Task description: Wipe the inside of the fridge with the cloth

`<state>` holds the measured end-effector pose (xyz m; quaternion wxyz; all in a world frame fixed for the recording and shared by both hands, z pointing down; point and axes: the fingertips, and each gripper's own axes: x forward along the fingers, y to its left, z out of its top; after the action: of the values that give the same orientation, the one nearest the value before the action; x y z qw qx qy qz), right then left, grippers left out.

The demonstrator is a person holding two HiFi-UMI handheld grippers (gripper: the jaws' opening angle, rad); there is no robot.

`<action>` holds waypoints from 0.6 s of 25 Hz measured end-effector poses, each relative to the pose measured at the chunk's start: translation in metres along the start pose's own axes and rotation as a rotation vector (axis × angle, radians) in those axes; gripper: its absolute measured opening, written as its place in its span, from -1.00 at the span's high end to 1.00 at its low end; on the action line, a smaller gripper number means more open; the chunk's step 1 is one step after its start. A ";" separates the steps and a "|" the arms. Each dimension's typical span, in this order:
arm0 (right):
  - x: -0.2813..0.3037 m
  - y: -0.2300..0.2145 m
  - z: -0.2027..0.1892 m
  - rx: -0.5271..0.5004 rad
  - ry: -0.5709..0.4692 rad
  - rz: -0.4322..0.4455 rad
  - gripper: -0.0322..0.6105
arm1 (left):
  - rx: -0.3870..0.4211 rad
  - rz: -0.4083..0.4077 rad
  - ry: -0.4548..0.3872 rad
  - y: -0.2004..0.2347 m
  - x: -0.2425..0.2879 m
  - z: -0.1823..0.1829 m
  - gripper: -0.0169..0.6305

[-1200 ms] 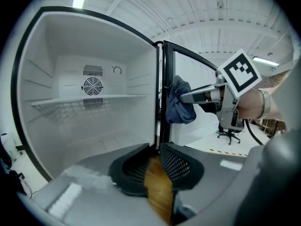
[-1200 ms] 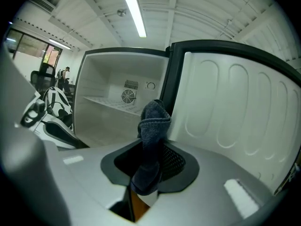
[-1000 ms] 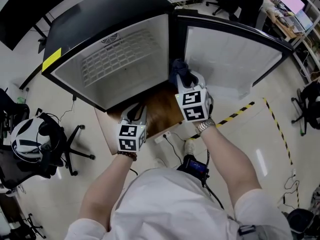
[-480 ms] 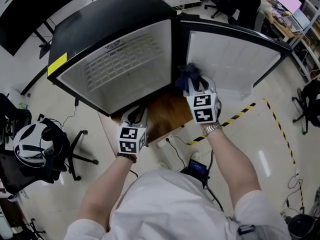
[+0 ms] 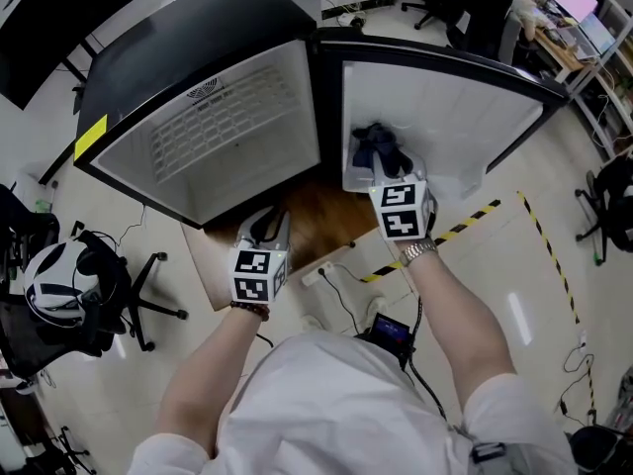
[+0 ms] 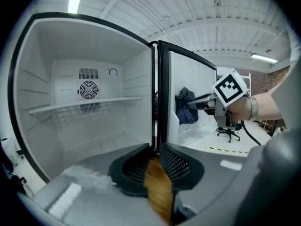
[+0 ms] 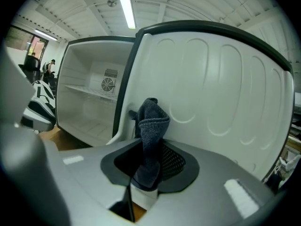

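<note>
Right gripper view: the cloth (image 7: 151, 119), pinched by the right hand-held gripper (image 7: 151, 149), should be pressed flat against the fridge door (image 7: 221, 93).

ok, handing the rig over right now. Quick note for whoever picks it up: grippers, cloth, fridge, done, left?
Left gripper: jaws apart, nothing between them, held low in front of the open fridge, above the wooden board.
Right gripper: shut on the dark cloth, which is bunched up at the inner door panel, low and near the hinge side.
Fridge: door wide open, one shelf inside, otherwise empty.
Done: wiping has reached the door panel; how much is covered cannot be told.
Left: probably the rest of the door panel, then the cabinet walls, shelf and floor.
</note>
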<state>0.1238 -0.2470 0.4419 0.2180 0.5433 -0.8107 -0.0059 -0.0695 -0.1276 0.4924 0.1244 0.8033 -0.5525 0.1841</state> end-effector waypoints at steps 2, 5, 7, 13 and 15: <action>-0.003 -0.010 -0.005 0.000 0.004 -0.006 0.61 | -0.004 0.005 0.000 -0.005 0.004 0.002 0.73; -0.009 -0.028 -0.012 0.004 0.011 -0.019 0.61 | -0.007 0.003 -0.002 -0.016 0.010 0.005 0.73; -0.014 -0.040 -0.017 0.004 0.016 -0.029 0.61 | -0.008 -0.001 -0.002 -0.025 0.013 0.007 0.73; -0.028 -0.071 -0.029 0.010 0.027 -0.064 0.61 | -0.007 -0.011 -0.006 -0.046 0.023 0.013 0.72; -0.033 -0.083 -0.033 0.014 0.032 -0.081 0.61 | -0.006 -0.014 -0.010 -0.050 0.026 0.015 0.73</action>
<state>0.2185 -0.2445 0.4402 0.2268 0.5771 -0.7846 -0.0003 -0.0118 -0.1375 0.4899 0.1253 0.8077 -0.5482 0.1774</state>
